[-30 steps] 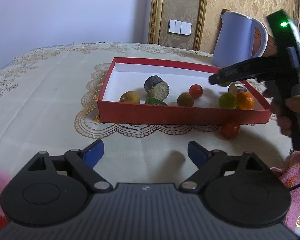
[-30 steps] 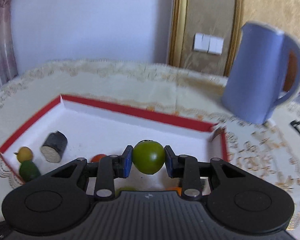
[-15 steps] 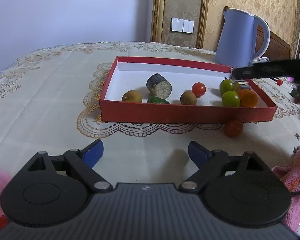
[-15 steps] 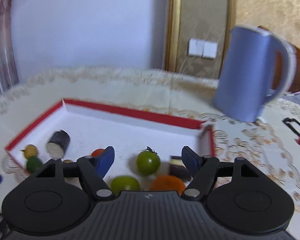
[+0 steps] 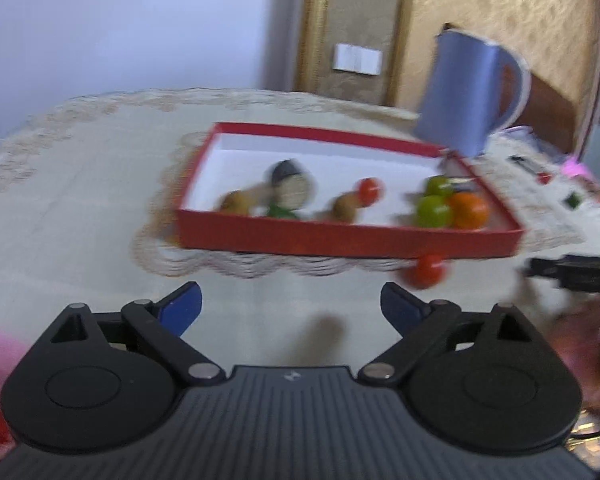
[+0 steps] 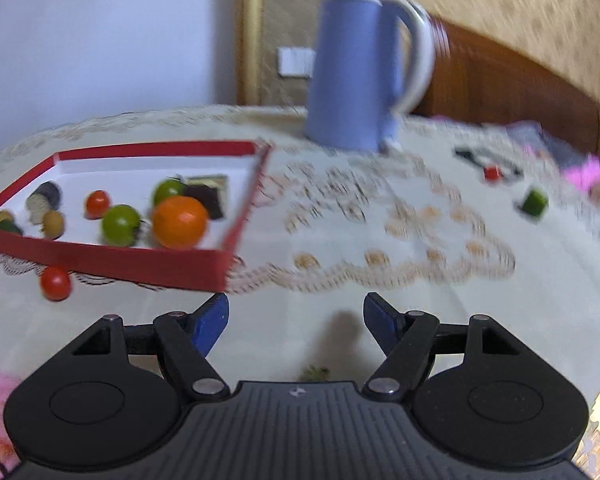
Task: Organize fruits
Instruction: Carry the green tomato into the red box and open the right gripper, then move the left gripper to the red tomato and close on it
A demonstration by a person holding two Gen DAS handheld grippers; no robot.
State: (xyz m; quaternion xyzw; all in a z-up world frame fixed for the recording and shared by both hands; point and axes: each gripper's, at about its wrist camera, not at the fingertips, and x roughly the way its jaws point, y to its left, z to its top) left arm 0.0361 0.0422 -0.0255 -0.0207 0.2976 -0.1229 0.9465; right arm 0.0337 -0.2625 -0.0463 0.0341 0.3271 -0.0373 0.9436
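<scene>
A red box (image 5: 348, 240) (image 6: 112, 260) with a white floor sits on the tablecloth. It holds two green tomatoes (image 6: 120, 224), an orange (image 6: 179, 222) (image 5: 469, 210), a red cherry tomato (image 6: 98, 204) (image 5: 369, 189), brown fruits and dark cut pieces. A red tomato (image 5: 428, 271) (image 6: 55, 283) lies on the cloth in front of the box. My left gripper (image 5: 291, 308) is open and empty, short of the box. My right gripper (image 6: 296, 320) is open and empty, right of the box; part of it (image 5: 576, 274) shows at the right edge of the left wrist view.
A blue kettle (image 5: 470, 92) (image 6: 356, 72) stands behind the box's right corner. A small green piece (image 6: 534, 202), a small red item (image 6: 491, 172) and pink cloth (image 6: 592, 176) lie at the far right. Both views are blurred by motion.
My right gripper opened and let the green tomato go into the box, then drew back and swung right. My left gripper moved a little closer and right.
</scene>
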